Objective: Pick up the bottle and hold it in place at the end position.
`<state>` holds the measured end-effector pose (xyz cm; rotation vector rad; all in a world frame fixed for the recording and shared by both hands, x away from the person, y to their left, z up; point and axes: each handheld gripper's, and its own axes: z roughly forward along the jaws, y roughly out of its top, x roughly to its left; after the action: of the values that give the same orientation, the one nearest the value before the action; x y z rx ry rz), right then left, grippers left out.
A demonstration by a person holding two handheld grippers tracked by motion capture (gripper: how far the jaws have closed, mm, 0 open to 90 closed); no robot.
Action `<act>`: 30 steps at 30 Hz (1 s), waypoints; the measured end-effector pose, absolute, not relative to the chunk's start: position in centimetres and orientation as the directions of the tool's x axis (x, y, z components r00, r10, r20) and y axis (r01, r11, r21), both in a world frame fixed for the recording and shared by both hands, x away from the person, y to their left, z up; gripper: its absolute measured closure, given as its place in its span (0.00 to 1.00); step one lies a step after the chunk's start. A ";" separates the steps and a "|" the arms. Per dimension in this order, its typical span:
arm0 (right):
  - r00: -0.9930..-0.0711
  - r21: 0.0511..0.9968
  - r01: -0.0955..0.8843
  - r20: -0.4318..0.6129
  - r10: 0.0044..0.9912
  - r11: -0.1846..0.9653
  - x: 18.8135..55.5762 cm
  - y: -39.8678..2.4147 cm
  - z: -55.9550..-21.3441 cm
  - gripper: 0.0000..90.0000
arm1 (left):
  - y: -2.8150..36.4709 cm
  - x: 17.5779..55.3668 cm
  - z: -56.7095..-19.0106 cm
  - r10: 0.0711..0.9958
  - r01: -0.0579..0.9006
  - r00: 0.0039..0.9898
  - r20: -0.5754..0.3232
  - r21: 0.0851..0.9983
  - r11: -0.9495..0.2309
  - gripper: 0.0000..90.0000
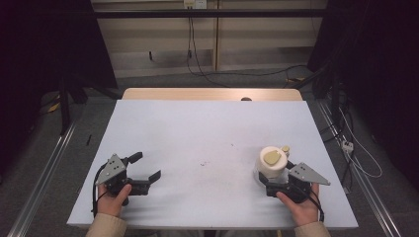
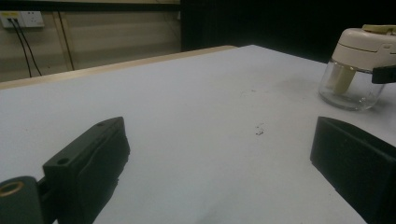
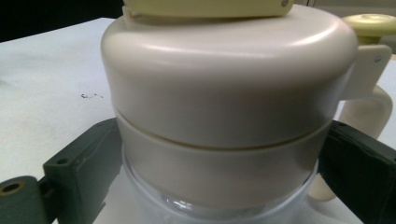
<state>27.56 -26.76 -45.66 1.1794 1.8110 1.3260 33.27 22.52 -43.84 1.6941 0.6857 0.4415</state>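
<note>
A small jar-like chopper (image 1: pixel 273 165) with a cream lid, a yellowish knob and a clear glass bowl stands on the white table (image 1: pixel 207 123), near its front right. My right gripper (image 1: pixel 274 180) is shut on it. In the right gripper view the jaws press both sides of the cream band of the chopper (image 3: pixel 229 93), with my right gripper (image 3: pixel 219 154) low on it. My left gripper (image 1: pixel 148 165) rests at the front left, open and holding nothing. In the left gripper view the chopper (image 2: pixel 359 65) stands far right, beyond my left gripper (image 2: pixel 219 154).
A wooden strip (image 1: pixel 212 94) borders the table's far edge. Cables (image 1: pixel 247 74) and a power strip (image 1: pixel 347 145) lie on the floor behind and to the right. Metal rails (image 1: pixel 44 177) run along both sides. Small dark specks (image 1: pixel 203 163) mark the table's middle.
</note>
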 end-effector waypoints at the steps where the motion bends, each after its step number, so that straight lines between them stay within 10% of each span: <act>1: -0.432 0.945 0.309 0.039 0.901 0.108 27.6 -26.8 -45.7 0.05 | 22.5 33.2 -43.8 0.649 0.205 0.757 -0.072 0.970 -0.132 0.04; 30: -0.424 0.957 0.280 0.059 0.904 0.069 30.2 -25.4 -45.6 0.06 | 22.4 33.3 -43.8 0.644 0.206 0.761 -0.077 0.970 -0.128 0.05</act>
<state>30.21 -25.39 -45.60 1.1781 1.7678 1.3736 33.28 22.37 -43.82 1.6927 0.6786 0.4298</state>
